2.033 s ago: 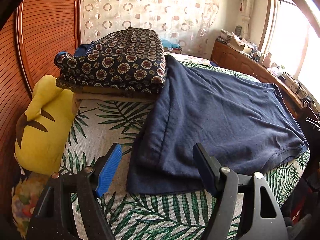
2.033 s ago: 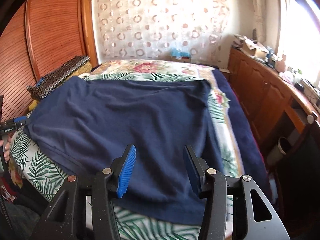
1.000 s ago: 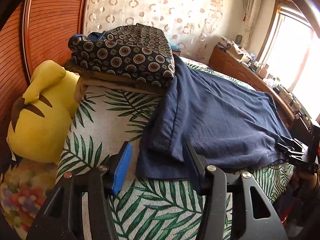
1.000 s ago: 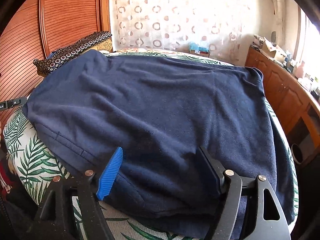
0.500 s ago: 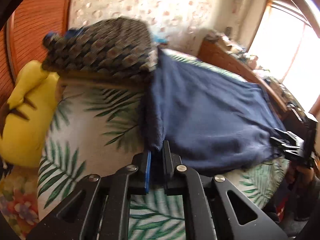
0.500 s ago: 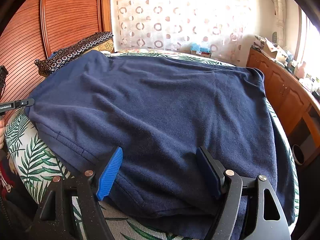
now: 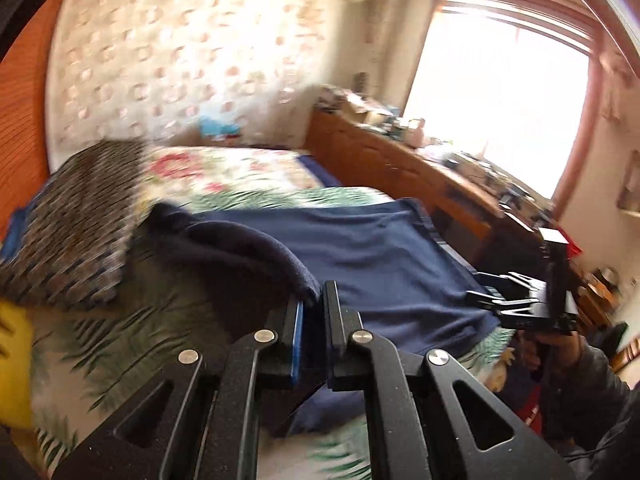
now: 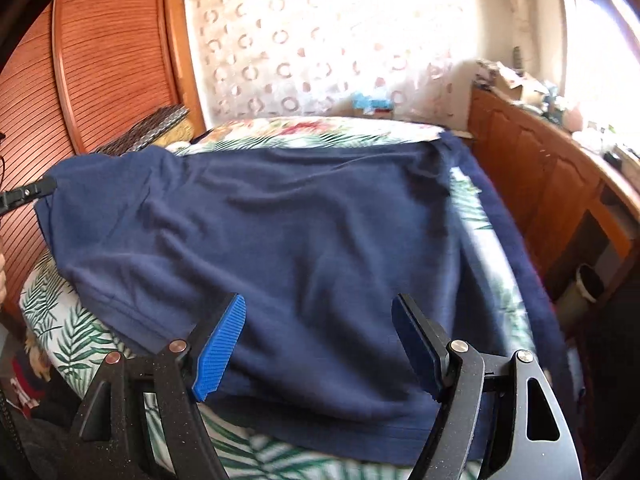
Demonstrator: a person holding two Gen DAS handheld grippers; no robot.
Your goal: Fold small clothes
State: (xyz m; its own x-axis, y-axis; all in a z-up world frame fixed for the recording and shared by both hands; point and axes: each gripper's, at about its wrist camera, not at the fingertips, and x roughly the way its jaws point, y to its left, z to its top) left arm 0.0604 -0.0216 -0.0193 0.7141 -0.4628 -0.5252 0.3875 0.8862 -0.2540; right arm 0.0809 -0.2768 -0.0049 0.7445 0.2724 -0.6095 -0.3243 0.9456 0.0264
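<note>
Our left gripper (image 7: 311,300) pinches the navy shirt (image 8: 280,248), rumpled, at the bed (image 8: 68,332) edge; right gripper (image 8: 320,344) gapes empty.

My left gripper (image 7: 310,312) is matte black with triangular cut-outs, round silver screws at its pivots and one blue pad. My right gripper (image 8: 320,344) is built the same, its blue pad (image 8: 220,354) ribbed. My sleeve (image 7: 592,392) is dark grey.
</note>
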